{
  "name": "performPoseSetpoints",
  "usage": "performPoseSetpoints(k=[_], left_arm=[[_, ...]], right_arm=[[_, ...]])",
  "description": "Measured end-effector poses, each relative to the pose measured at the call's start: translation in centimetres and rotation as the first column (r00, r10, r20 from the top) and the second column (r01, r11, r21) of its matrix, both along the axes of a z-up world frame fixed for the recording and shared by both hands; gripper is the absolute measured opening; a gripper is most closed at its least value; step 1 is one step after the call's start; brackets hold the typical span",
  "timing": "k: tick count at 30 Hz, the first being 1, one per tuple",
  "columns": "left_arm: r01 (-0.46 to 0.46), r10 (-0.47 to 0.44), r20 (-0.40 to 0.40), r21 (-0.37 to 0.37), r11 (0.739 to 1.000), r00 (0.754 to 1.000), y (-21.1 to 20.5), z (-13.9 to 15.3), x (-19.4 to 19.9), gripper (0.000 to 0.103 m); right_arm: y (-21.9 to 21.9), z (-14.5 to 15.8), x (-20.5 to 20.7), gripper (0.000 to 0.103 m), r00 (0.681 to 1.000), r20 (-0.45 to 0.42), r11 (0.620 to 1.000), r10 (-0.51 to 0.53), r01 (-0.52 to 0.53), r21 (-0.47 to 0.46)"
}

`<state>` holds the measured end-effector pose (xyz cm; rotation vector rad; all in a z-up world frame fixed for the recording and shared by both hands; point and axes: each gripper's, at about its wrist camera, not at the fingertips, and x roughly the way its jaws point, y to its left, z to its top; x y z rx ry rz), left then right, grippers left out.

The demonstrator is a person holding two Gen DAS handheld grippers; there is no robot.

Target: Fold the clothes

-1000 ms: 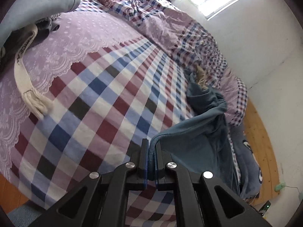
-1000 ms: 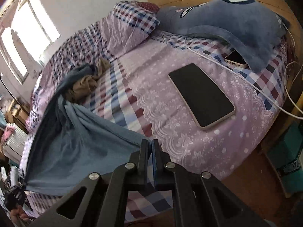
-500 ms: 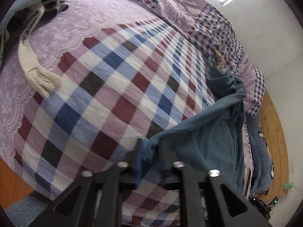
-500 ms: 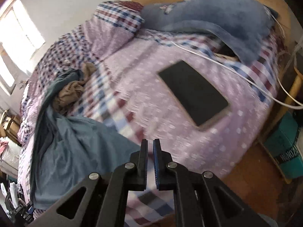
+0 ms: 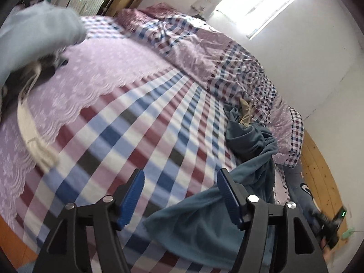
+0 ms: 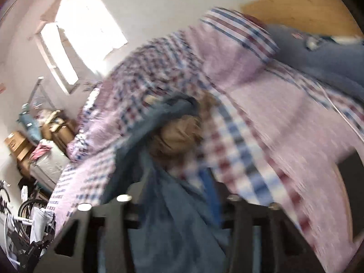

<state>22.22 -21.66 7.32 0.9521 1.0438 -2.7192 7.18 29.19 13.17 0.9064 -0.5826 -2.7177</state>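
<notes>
Two tools opening, pads off cloth | left tool (image 5: pixel 179 193), right tool (image 6: pixel 179 207) | blue garment (image 5: pixel 227 223) on bed (image 5: pixel 136 122): soft, light, limp | regrip near hem corners

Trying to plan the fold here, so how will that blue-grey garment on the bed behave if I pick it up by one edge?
Likely floppy: the blue-grey garment sags and bunches in soft folds. Probably light, since a loose edge drapes against one blue pad of the left gripper, whose jaws are opening. It may drag the tan cloth bunched against it.
</notes>
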Motion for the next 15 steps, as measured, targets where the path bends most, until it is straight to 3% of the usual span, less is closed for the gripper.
performPoseSetpoints(k=[2, 4, 7, 12, 15], left_arm=[[-0.004, 0.003, -0.035, -0.030, 1.000, 0.999, 0.6, 0.9, -0.5, 0.073], [-0.005, 0.000, -0.074, -0.064, 0.998, 0.997, 1.2, 1.8, -1.0, 0.081], [0.012, -0.022, -0.100, -0.097, 0.995, 0.995, 2.8, 2.7, -2.4, 0.083], [0.104, -0.129, -0.122, -0.187, 0.977, 0.984, 7.4, 3.7, -6.8, 0.083], [0.164, -0.197, -0.124, -0.235, 0.958, 0.973, 10.7, 4.5, -10.2, 0.083]], right_arm=[[-1.2, 0.5, -2.0, 0.053, 0.999, -0.044, 1.000, 0.023, -0.024, -0.008], [-1.7, 0.5, -4.2, 0.056, 0.997, -0.067, 0.998, 0.047, -0.050, -0.040], [-1.3, 0.6, -6.6, 0.058, 0.996, -0.062, 0.997, 0.058, -0.060, -0.039], [0.4, -0.8, -7.8, 0.065, 0.996, -0.083, 0.994, 0.028, -0.036, -0.104], [0.3, -1.5, -8.7, 0.065, 0.997, -0.065, 0.997, 0.031, -0.035, -0.064]])
